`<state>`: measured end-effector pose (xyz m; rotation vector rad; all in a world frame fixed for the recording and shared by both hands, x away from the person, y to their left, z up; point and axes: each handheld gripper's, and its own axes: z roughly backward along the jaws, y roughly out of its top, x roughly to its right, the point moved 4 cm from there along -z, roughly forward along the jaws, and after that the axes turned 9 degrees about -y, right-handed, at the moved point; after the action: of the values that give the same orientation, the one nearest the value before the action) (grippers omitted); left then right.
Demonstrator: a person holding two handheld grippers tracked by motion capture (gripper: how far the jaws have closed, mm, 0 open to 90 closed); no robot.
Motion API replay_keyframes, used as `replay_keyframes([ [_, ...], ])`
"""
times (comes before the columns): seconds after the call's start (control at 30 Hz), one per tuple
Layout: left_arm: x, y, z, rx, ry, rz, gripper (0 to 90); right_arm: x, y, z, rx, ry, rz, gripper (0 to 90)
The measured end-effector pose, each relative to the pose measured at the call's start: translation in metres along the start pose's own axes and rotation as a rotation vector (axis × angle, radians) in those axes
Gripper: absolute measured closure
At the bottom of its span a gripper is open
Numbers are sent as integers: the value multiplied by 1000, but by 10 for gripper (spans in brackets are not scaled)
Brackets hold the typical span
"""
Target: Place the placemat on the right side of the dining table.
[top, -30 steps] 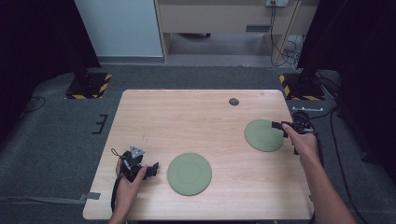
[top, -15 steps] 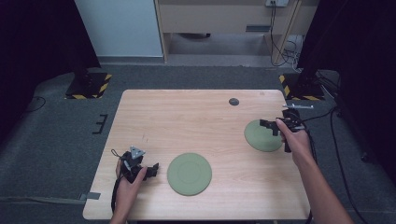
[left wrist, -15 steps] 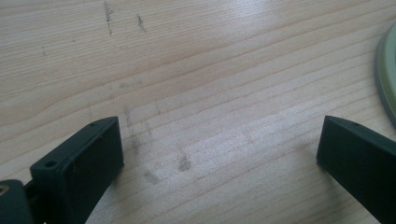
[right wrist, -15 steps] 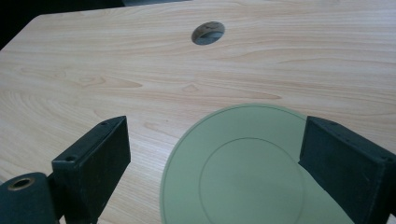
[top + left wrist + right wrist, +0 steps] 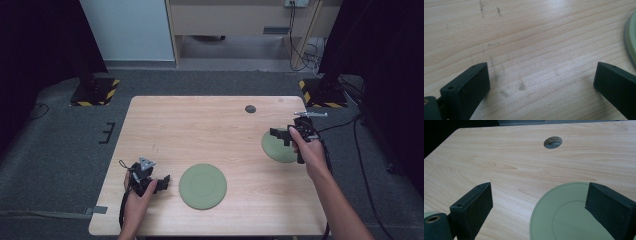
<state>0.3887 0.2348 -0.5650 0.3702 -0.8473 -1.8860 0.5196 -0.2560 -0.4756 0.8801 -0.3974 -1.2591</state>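
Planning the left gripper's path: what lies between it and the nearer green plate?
Nothing: in the high view only bare table separates left gripper from green plate.

Two bare forearms with no sleeves, each hand gripping black tongs. The left tongs carry a grey three-cornered plate on top, and a black cable trails from their rear. The right tongs have a silvery bar behind them and a black cable as well. Up close, each jaw is a flat, matt black block with a small screw hole near its base.
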Motion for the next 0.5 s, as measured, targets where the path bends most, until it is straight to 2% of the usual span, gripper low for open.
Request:
replay_keyframes([
  [0.2,0,0,0,0,0,0,0,-8,0,-1,1,-3,13,70],
  [0.5,0,0,0,0,1,1,0,-12,0,-2,4,-18,17,57],
])
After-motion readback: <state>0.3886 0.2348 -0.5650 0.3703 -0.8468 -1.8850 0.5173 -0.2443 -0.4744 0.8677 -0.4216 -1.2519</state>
